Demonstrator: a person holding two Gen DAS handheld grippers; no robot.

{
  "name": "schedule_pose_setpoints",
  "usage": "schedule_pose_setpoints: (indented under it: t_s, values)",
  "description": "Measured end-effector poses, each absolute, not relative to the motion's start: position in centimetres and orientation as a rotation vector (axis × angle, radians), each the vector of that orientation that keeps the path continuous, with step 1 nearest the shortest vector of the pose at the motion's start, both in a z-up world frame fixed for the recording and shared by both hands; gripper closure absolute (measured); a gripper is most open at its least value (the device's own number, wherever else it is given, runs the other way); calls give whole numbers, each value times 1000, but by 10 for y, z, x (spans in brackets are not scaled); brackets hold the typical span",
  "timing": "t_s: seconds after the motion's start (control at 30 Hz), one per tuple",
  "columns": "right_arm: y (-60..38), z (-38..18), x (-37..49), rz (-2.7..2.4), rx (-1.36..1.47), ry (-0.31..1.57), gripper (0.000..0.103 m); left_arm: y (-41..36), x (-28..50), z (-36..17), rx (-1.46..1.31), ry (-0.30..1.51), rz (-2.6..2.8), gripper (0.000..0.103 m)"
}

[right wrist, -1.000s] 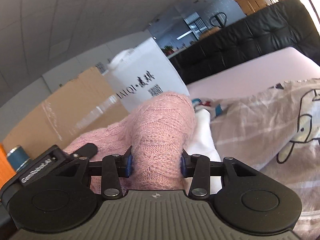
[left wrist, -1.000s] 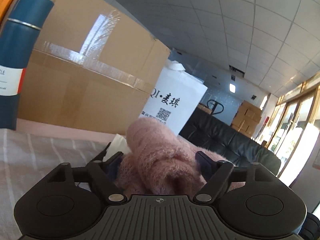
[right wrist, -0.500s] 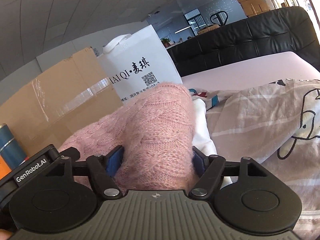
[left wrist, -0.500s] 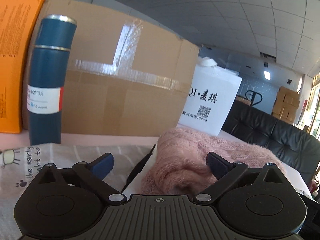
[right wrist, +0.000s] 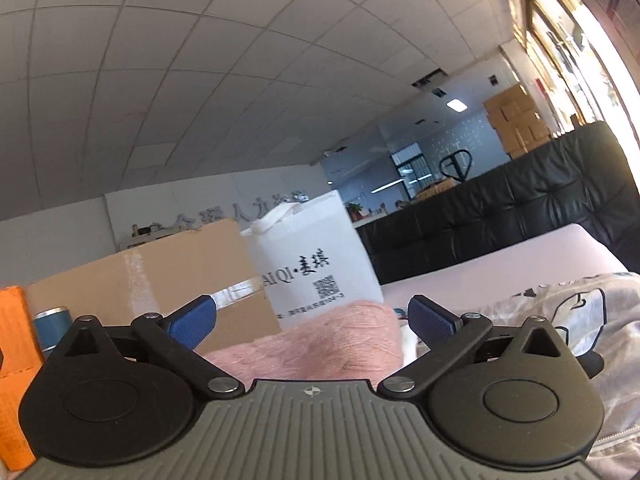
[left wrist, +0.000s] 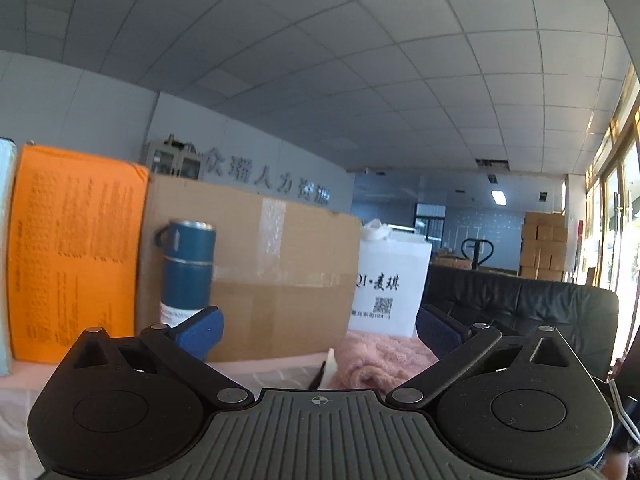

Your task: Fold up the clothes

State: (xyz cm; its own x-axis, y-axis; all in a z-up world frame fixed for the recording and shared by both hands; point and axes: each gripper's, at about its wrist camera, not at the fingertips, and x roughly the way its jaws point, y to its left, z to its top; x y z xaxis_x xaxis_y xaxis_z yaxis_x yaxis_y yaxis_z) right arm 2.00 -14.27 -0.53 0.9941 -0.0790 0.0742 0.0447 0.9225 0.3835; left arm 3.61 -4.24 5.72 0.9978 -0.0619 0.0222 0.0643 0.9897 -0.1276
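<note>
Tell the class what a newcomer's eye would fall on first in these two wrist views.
The fluffy pink knitted sweater lies heaped low in the middle, just ahead of the right gripper, whose jaws have just been opening and stand wide, clear of it. Behind it stand a white paper bag with black lettering and a big taped cardboard box, with a dark blue steel bottle at the box's left.

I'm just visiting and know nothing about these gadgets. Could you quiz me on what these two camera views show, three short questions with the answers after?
1. True or false: the right hand-held gripper is clamped on the pink sweater.
2. What stands directly in front of the cardboard box, at its left end: A) the blue bottle, B) the white bag, C) a lamp?
3. Fill in: behind the table runs a black ____.

Key: 1. False, its jaws stand wide open, having just been opening. 2. A. 3. sofa.
</note>
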Motion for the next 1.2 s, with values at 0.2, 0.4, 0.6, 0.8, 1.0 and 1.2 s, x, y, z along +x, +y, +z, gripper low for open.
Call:
schedule_pose_setpoints:
  t_s: [0.2, 0.4, 0.6, 0.8, 1.0, 1.2]
  values:
    - [-91, 23, -38, -2, 389, 76, 0, -7, -4, 67, -145, -71, -13, 0]
    - [-50, 22, -72, -38, 351, 141, 0, 13, -10, 42, -128, 9, -14, 0]
    - [-26, -7, -70, -210, 236, 95, 0, 20, -10, 12, -94, -31, 24, 0]
    - [-19, -16, -69, -282, 146, 7, 0, 20, -14, 6, -60, -72, 48, 0]
    - [-14, -16, -74, -270, 113, -24, 0, 17, -16, 6, -35, -82, 50, 0]
    - [-12, -16, -74, -254, 102, -32, 0, 17, -16, 6, -30, -69, 66, 0]
